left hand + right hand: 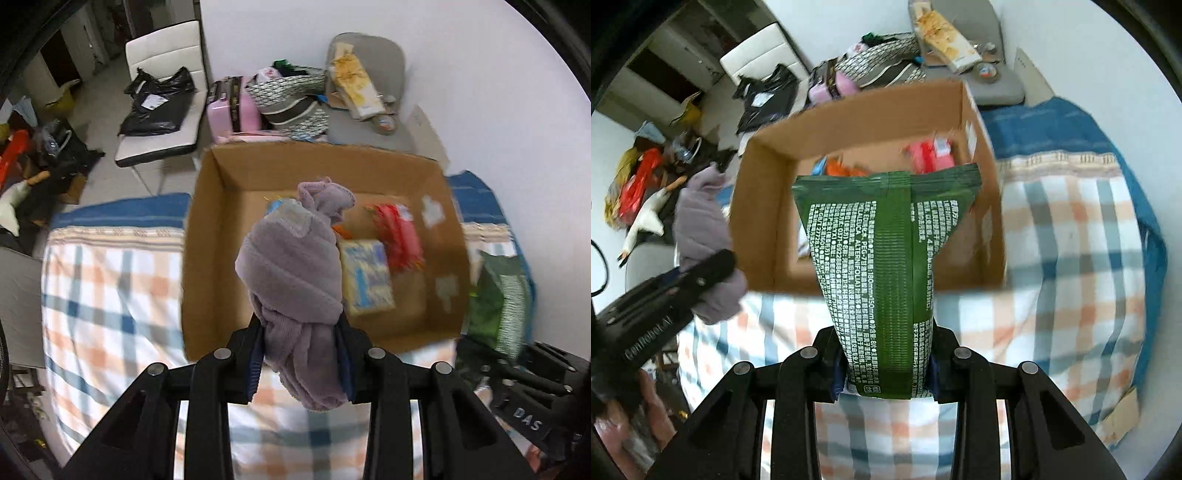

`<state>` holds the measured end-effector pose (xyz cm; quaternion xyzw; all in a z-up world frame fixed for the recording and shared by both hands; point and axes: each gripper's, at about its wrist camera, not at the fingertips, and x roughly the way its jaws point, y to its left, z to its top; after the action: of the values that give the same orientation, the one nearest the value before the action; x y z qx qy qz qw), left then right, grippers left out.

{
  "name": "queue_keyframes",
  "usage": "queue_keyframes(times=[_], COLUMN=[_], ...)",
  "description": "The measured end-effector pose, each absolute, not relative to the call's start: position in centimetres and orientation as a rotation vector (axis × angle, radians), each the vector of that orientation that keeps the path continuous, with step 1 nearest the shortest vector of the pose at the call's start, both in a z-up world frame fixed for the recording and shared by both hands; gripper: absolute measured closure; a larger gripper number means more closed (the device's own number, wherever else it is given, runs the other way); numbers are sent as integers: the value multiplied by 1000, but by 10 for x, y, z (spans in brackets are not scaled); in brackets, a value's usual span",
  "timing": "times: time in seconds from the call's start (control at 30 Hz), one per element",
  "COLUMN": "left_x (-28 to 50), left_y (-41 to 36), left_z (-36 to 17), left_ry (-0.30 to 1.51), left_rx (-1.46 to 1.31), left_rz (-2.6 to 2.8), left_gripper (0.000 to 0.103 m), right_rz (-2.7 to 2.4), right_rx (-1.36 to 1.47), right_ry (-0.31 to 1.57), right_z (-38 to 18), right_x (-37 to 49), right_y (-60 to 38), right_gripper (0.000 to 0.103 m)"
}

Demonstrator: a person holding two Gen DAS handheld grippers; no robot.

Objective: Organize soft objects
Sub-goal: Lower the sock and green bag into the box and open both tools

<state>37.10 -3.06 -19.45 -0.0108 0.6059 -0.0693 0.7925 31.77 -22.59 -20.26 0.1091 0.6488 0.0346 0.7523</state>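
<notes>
My left gripper (301, 350) is shut on a rolled mauve cloth (291, 266) and holds it up in front of an open cardboard box (207, 258) on the bed. The box holds a yellow-and-blue pack (367, 277) and a red pack (399, 232). My right gripper (886, 373) is shut on a green soft pack with white print (886, 258), held upright before the same box (764, 221). The left gripper (701, 280) with the mauve cloth (701, 221) shows at the left of the right wrist view. The green pack (502, 295) shows at the right of the left wrist view.
The box sits on a checked bedspread (110, 288) with a blue border. Behind the bed stand a white chair with a black bag (159, 99), a pink suitcase (232, 110), a patterned bag (291, 99) and a grey chair with papers (365, 81). Clutter lies on the floor at left.
</notes>
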Motion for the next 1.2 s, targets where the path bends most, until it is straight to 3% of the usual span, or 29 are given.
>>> queue_keyframes(times=[0.4, 0.87, 0.97, 1.07, 1.13, 1.2], left_x=[465, 473, 472, 469, 468, 468], left_y=[-39, -29, -29, -25, -22, -19], left_z=[-271, -334, -346, -350, -350, -351], left_ry=[1450, 1621, 1691, 1726, 1727, 1732], left_rx=[192, 257, 276, 262, 243, 217], left_rz=[-10, 46, 46, 67, 78, 75], left_gripper=[73, 72, 68, 66, 66, 63], right_rz=[-49, -101, -104, -106, -104, -93], right_rx=[126, 46, 41, 30, 23, 34], right_ry=[1510, 1627, 1651, 1656, 1657, 1657], right_z=[-259, -325, -331, -335, -335, -333], right_x=[422, 433, 433, 435, 435, 434], right_y=[-239, -240, -241, -242, -243, -244], right_gripper=[68, 68, 67, 61, 43, 38])
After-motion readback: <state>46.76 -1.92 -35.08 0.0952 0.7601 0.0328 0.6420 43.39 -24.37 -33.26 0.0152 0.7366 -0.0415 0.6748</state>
